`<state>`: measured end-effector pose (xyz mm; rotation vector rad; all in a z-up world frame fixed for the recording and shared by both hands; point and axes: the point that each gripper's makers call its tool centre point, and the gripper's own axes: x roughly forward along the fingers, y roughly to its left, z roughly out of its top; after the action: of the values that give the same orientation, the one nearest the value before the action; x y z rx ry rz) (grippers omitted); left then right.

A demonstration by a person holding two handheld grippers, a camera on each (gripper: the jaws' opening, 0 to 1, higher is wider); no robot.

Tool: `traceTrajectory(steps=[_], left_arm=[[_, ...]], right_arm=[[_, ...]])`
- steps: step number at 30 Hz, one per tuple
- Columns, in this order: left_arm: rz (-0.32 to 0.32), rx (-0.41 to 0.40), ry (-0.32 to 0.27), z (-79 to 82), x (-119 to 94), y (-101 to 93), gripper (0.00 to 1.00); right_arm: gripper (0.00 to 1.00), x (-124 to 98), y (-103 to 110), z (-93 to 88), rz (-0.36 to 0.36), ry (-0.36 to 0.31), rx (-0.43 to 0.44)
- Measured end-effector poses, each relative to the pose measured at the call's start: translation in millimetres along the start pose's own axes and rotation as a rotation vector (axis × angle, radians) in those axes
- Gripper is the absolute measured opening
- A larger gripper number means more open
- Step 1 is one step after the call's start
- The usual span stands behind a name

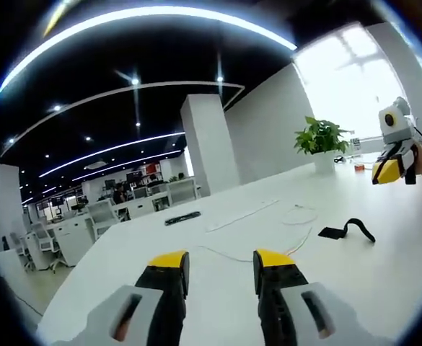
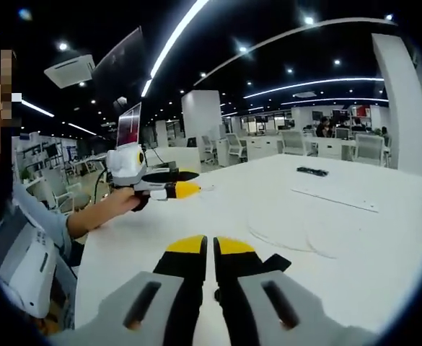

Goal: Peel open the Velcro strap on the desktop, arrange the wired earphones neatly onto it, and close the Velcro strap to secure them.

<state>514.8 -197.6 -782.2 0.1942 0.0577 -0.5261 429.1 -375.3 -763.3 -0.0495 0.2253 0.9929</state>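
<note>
In the left gripper view, the left gripper rises from the bottom centre of the frame with its yellow-tipped jaws spread apart and nothing between them, held above the white desktop. The black Velcro strap lies on the desk at the right of the frame, one end flat and the other curling up off the surface. The wired earphones, a thin white cable, trail across the desk just left of the strap and run down toward the middle of the frame, passing close ahead of the jaw tips. At the far right edge the right gripper hangs above the desk; whether its jaws are parted cannot be told from this angle. A potted plant stands at the upper right near the bright window, and a flat dark object lies on the desk left of centre.

In the right gripper view, the right gripper fills the bottom centre, its jaws pressed nearly together with only a thin slit between them, and a piece of black strap-like material shows beside its right jaw; whether it is pinched cannot be told. At the left of the frame a person's hand holds the left gripper above the desk edge.
</note>
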Motion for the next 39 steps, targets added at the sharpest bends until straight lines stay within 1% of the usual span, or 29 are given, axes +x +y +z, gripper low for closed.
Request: traceTrajectory(steps=[3,7,12,15,18,21,24,26,32,34,39], left_arm=[[-0.026,-0.001,-0.005,-3.2,-4,5.5,0.38],[-0.045,0.024,-0.004,-6.8,-7,9.7,0.38],[-0.042,0.030,-0.007,-8.1,-9,18.0,0.37],[-0.032,0.028,-0.014,-7.4,-10,24.5,0.36],[-0.015,0.007,-0.008,-9.6,-11,28.8,0.36],[0.006,0.010,-0.007,-10.7,-12,31.7,0.36],[0.017,0.013,0.008,-15.0,-10,33.5,0.36],[0.022,0.016,0.017,-18.1,-10,34.4,0.36],[0.029,0.001,0.024,-20.7,-9,38.9,0.36],[0.032,-0.003,0.025,-21.2,-9,40.6,0.36],[0.050,0.000,0.033,-24.4,-9,43.6,0.34]], right_arm=[[0.06,16,3,4.6,0.023,0.002,-0.015],[0.06,39,5,10.7,0.059,0.007,-0.036],[0.06,62,2,14.9,0.083,0.007,-0.046],[0.06,77,0,11.7,0.092,0.021,-0.056],[0.06,92,-7,10.3,0.093,0.025,-0.064],[0.06,107,-16,8.4,0.088,0.029,-0.067],[0.08,121,-27,2.3,0.074,0.054,-0.073],[0.08,127,-35,-0.4,0.062,0.069,-0.085],[0.08,148,-62,-4.5,0.026,0.083,-0.083],[0.09,154,-67,-5.8,0.017,0.086,-0.086],[0.09,168,-77,-6.6,-0.003,0.105,-0.127]])
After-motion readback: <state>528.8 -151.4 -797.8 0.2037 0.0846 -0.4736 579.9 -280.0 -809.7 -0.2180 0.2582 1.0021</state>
